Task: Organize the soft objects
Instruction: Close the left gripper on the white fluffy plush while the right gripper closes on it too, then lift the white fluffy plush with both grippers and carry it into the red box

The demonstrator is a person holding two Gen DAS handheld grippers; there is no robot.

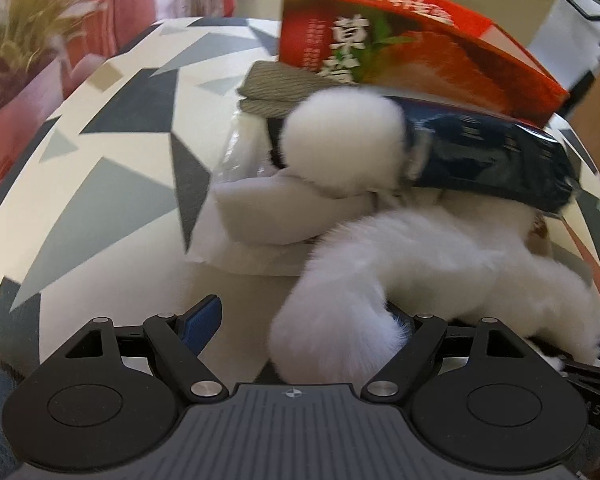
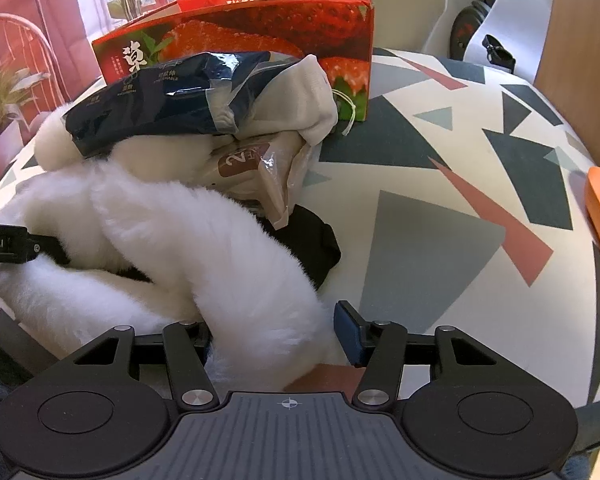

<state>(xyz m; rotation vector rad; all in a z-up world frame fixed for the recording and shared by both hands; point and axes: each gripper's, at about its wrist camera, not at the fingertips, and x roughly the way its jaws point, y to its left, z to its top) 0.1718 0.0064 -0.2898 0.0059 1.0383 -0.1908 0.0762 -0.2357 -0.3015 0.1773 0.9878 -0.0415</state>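
A white fluffy scarf is seen draped in loops across the patterned counter, its fur filling the near left of the right wrist view and the near right of the left wrist view. The right gripper is set around one end of the scarf; its fingers are spread fairly wide, with the fur lying between them, and whether the fur is pinched cannot be told. The left gripper is likewise spread, one blue finger pad being visible at the left while the other is hidden behind the fur; a grip cannot be confirmed. Behind the scarf, a dark blue plastic packet is piled over a white cloth and a clear packet with a brown label. A black cloth lies just beside the scarf. A red strawberry box stands at the back, and grey folded fabric rests near it.
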